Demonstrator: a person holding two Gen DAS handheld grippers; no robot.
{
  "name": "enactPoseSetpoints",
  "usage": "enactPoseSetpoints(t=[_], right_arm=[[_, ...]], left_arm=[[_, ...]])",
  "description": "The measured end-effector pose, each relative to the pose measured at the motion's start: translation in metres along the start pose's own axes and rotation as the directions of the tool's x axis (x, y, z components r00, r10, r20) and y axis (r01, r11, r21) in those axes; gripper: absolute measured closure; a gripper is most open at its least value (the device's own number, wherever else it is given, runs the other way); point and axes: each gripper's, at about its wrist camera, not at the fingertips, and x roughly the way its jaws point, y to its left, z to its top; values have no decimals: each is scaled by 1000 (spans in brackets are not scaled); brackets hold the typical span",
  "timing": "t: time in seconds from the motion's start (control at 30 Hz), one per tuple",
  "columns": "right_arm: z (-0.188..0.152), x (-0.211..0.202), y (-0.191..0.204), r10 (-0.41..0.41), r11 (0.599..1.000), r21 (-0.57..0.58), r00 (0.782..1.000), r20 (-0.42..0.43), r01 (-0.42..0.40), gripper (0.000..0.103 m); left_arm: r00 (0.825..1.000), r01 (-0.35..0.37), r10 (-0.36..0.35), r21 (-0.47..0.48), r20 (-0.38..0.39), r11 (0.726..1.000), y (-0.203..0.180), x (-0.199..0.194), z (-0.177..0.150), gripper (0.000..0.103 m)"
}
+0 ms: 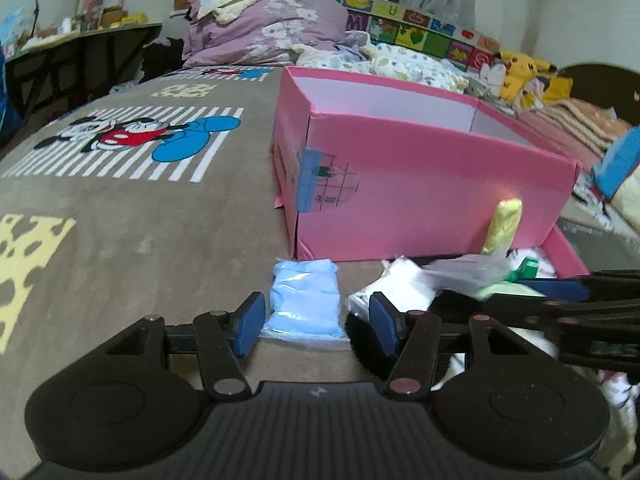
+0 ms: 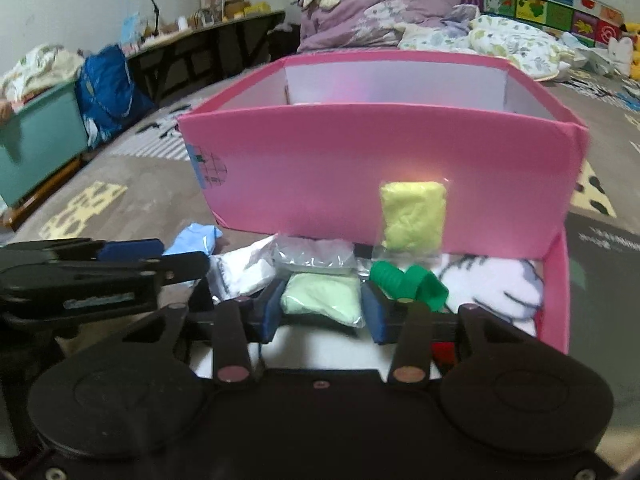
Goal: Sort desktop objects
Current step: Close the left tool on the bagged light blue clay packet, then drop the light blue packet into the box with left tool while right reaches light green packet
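Observation:
A pink cardboard box [image 1: 432, 184] stands open on the brown blanket; it also shows in the right wrist view [image 2: 360, 168]. My left gripper [image 1: 316, 322] is open around a light blue packet [image 1: 304, 300] lying in front of the box. My right gripper [image 2: 322, 312] is open around a pale green packet [image 2: 320, 298]. A yellow packet [image 2: 414, 216] leans upright against the box wall. A clear grey packet [image 2: 312, 258], a white packet [image 2: 244, 274] and a green plastic piece [image 2: 408, 282] lie beside them.
A pink lid [image 2: 556, 280] at the right holds a white striped cloth [image 2: 496, 284]. The blanket has a Mickey print [image 1: 132, 136]. Purple bedding [image 1: 264, 24] is piled behind. A teal bin [image 2: 36, 148] and a blue bag [image 2: 108, 88] stand left.

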Motion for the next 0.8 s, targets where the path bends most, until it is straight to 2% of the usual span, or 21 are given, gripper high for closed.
enactPoseSetpoints(t=[0.13,0.3,0.4,0.47,0.5,0.63,0.8], right_arm=[[-20,-11,-2,14,1000,21,1000,6,-14,61],[-44,-13,0,25,1000,14,1000,11,-25,62],[-45,-13,1,27,1000,-3,999,21,-27,62],[-47,-12,0,27,1000,-13,999,28,-26,62],[-48,-12,0,27,1000,-18,999,32,-26,62],[-48,-13,-1,31,999,-22,998,47,-30,62],[-47,-16,-4,79,997,-4,995,53,-79,62]], left_arm=[[1000,4,-5,-23,-13,1000,7,4,-1,47],[999,-32,33,66,-16,997,-4,9,-5,47],[999,-50,50,83,-3,995,-8,10,-6,49],[998,-63,63,91,2,994,-9,11,-6,58],[998,-69,69,94,2,993,-9,10,-6,59],[998,-55,55,57,2,997,-4,7,-6,60],[999,-53,52,42,16,998,-6,-3,-6,61]])
